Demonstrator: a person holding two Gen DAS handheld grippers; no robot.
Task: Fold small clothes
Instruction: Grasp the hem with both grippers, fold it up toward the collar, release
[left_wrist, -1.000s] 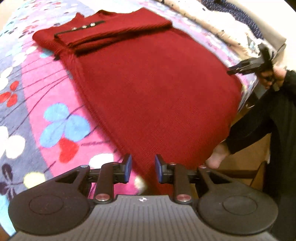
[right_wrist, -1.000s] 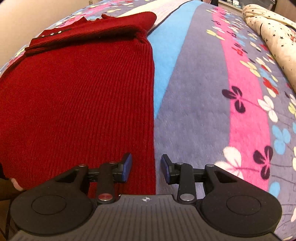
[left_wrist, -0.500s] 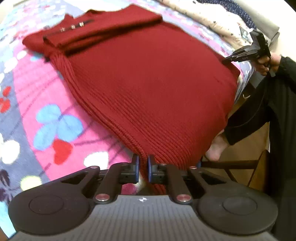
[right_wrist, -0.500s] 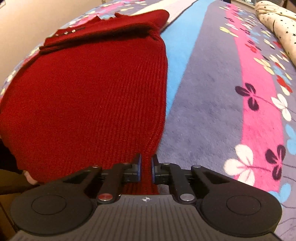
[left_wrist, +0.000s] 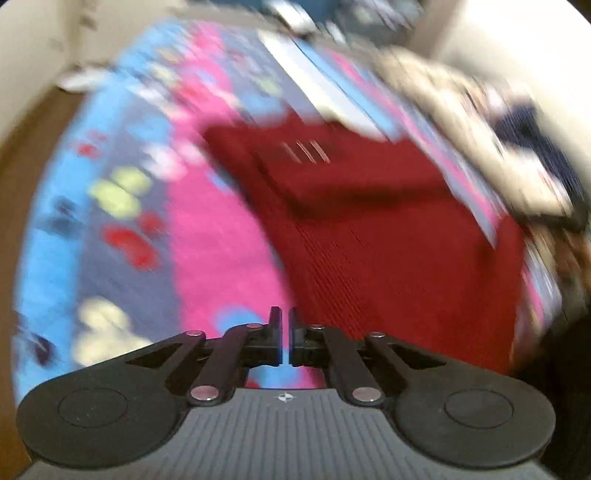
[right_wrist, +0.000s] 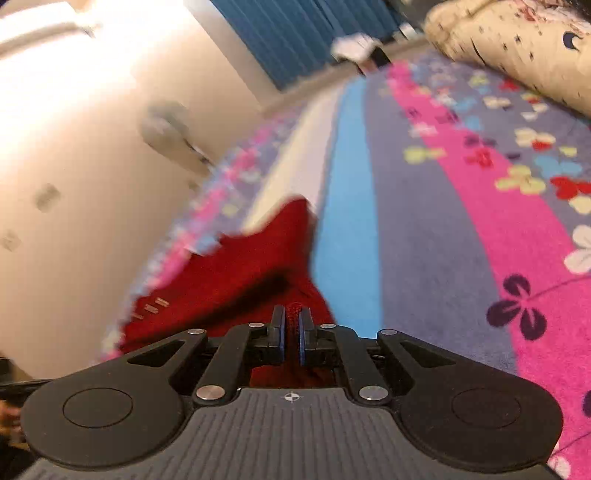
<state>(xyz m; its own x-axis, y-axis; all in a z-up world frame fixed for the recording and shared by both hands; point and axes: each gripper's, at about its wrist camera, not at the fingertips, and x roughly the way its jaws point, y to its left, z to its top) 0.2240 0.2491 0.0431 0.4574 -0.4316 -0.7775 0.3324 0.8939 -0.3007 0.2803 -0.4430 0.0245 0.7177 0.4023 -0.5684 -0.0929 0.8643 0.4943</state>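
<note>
Evidently the soft, limp red knitted sweater (left_wrist: 388, 236) lay on the flowered bed cover (right_wrist: 424, 229), its hem pinched in the nearly closed right gripper (right_wrist: 291, 332); the left gripper (left_wrist: 283, 332) was nearly closed, its hold unclear.

Both tongs, left (left_wrist: 283, 325) and right (right_wrist: 291, 325), now shut, lift the dark red ribbed knit sweater's (right_wrist: 258, 266) hem toward frame centre.

Red knit sweater (left_wrist: 388, 258) — sleeves folded in

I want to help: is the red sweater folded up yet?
Partly: sleeves lie folded across the sweater; its body is still spread on the blanket.
</note>
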